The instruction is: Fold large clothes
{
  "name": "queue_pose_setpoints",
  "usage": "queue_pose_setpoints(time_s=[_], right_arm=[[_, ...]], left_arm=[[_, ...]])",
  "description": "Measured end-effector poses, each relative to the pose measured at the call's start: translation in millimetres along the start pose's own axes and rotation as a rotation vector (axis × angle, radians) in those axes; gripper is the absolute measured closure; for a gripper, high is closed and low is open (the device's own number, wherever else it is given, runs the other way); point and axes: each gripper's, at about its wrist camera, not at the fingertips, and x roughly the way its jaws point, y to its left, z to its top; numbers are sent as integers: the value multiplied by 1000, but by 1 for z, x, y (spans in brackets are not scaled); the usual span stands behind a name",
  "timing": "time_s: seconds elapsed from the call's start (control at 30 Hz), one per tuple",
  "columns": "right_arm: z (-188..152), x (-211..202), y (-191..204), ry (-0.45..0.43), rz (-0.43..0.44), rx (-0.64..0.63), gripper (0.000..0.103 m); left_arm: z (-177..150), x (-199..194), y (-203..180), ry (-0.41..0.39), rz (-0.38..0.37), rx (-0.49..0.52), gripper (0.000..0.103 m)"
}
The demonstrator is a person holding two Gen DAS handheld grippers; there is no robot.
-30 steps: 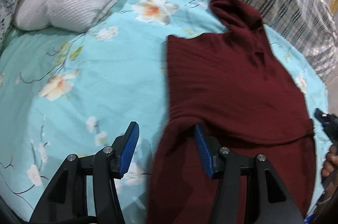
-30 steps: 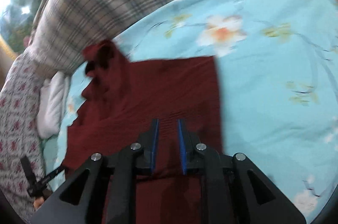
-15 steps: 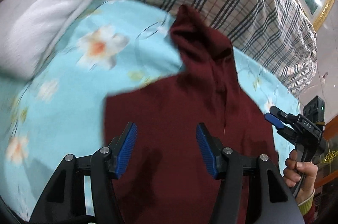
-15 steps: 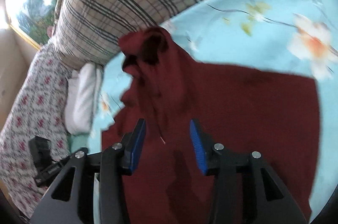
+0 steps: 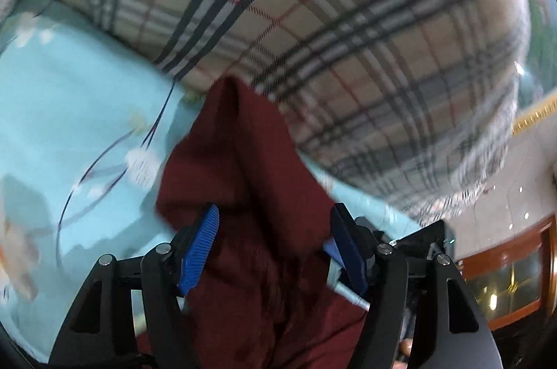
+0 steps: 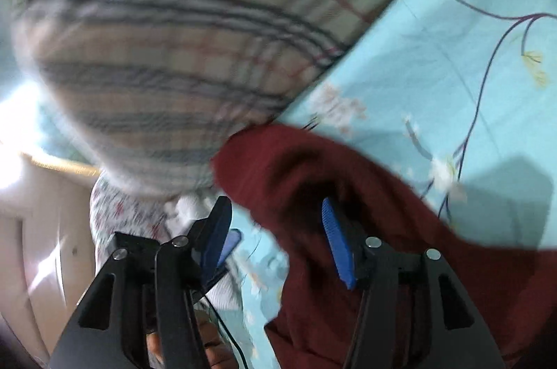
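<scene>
- The plaid quilt now fills most of both views; a second ago the whole bed showed.
- The maroon sweater lies on the floral sheet, its far end near the quilt.
- Left gripper and right gripper, both spread, have advanced to that end; the right was pressed together before. Likely the next fold's grasp.

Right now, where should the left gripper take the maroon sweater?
Take the raised neck end of the maroon sweater, coming straight ahead. It bunches into a ridge pointing at the plaid pillow, already between the open left gripper pads.
</scene>
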Motion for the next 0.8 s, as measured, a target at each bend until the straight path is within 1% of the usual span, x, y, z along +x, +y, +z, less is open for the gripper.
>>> queue_pose_setpoints(time_s=[0.1, 0.13, 0.17, 0.2, 0.3, 0.4, 0.43, 0.5, 0.53, 0.57, 0.6, 0.63, 0.7, 0.77, 0.8], right_arm=[[18, 16, -12, -10, -2, 52, 48], [22, 21, -13, -12, -8, 38, 56], [23, 23, -12, -6, -14, 20, 83], [21, 23, -12, 13, -18, 0, 95], [0, 4, -5, 35, 41, -74, 96], [-29, -26, 1, 69, 78, -167, 96], [-45, -42, 2, 88, 89, -209, 96], [-71, -65, -2, 119, 104, -248, 96], [-89, -79, -5, 147, 113, -280, 96], [-106, -88, -9, 179, 121, -312, 96], [-116, -92, -11, 200, 126, -331, 96], [-134, -99, -18, 241, 123, -367, 96], [-159, -106, -33, 277, 73, -415, 96], [-177, -107, -56, 298, 1, -411, 96], [-180, -107, -65, 301, -15, -394, 96]], left_arm=[[14, 18, 0, 13, 38, 2, 36], [14, 21, 0, 17, 45, 4, 36], [13, 22, 2, 27, 40, 6, 36], [10, 22, 3, 32, 30, 12, 36], [-4, 12, 4, 34, 8, 36, 36], [-34, -8, 7, 50, -54, 37, 36], [-44, -15, 8, 53, -73, 40, 35], [-80, -34, 6, 73, -125, 69, 30], [-101, -43, 6, 81, -157, 80, 30], [-115, -47, 5, 90, -175, 87, 29], [-137, -54, 7, 108, -199, 94, 29], [-154, -61, 10, 112, -216, 94, 28], [-180, -68, 17, 123, -218, 85, 26], [-201, -70, 27, 133, -195, 75, 26], [-208, -68, 34, 135, -173, 58, 26]])
